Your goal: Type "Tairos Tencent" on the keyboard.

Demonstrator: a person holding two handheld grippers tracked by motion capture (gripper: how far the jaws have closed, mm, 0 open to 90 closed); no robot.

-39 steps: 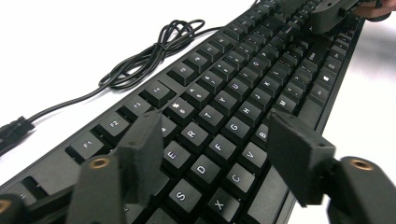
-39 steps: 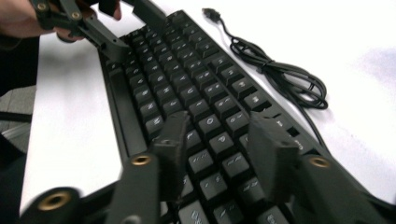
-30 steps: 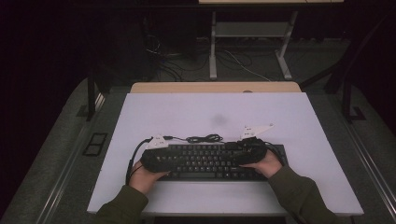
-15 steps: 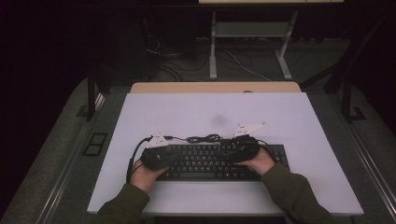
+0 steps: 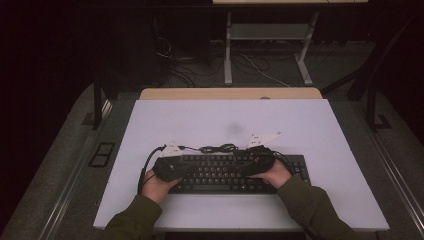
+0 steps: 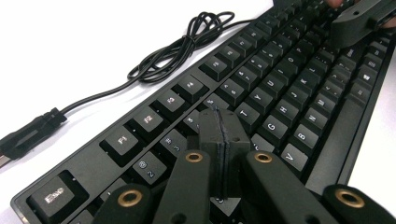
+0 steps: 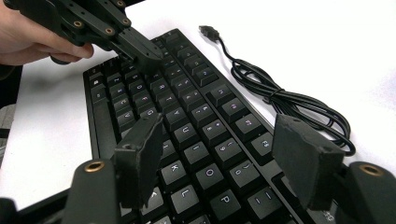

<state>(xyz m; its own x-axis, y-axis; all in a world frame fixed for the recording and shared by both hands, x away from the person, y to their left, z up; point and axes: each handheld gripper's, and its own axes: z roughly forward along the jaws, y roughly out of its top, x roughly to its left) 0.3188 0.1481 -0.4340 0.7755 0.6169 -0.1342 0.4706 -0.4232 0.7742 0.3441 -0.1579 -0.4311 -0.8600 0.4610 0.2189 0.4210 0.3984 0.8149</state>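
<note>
A black keyboard (image 5: pixel 220 175) lies on the white table top (image 5: pixel 225 120), near its front edge. My left gripper (image 5: pixel 190 167) rests over the keyboard's left part. In the left gripper view this gripper (image 6: pixel 219 116) has just been closing and its jaws now meet, shut with nothing between them, just above the number and letter keys (image 6: pixel 280 88). My right gripper (image 5: pixel 246 164) hovers over the right half. In the right gripper view its jaws (image 7: pixel 219 130) have just been opening and stand apart, with only keys (image 7: pixel 187 121) below them. The left gripper (image 7: pixel 149 58) shows farther off.
The keyboard's black cable (image 5: pixel 217 148) lies coiled on the table just behind it, and its USB plug (image 6: pixel 28 135) lies loose. A wooden strip (image 5: pixel 230 93) borders the table's far edge. Beyond it stand metal desk legs (image 5: pixel 228 55) and floor cables.
The right hand and its gripper have shifted a little to the left along the keyboard. The left hand has kept its place.
</note>
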